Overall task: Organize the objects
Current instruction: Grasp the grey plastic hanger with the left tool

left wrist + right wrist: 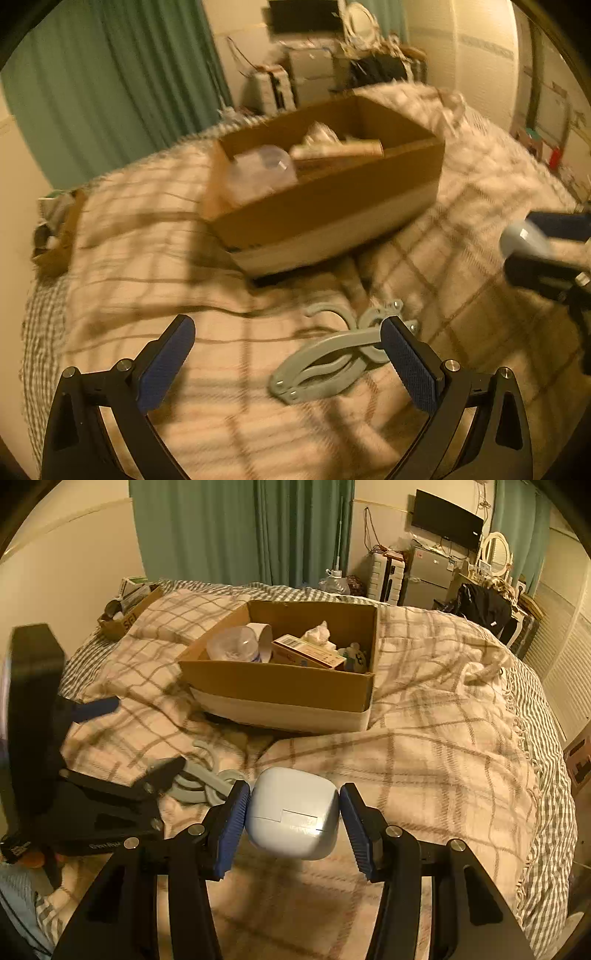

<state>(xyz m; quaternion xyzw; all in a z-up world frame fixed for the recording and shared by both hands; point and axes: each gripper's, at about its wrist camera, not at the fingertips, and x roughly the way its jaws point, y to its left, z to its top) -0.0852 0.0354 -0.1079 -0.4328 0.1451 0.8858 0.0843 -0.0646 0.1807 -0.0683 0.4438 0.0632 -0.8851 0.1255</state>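
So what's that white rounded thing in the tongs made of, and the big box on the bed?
The white rounded case looks like smooth, glossy hard plastic: light glints off it and a neat seam runs across its front. The box looks like plain brown cardboard, matte, with thin raw-cut edges; the pale band along its bottom could be tape or paper, hard to tell.

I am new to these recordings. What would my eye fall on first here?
First, the rounded pale-blue plastic case clamped in the right tongs above the plaid blanket. Then the open brown cardboard box of clutter behind it, and the grey plastic clamps lying before the open left tongs.
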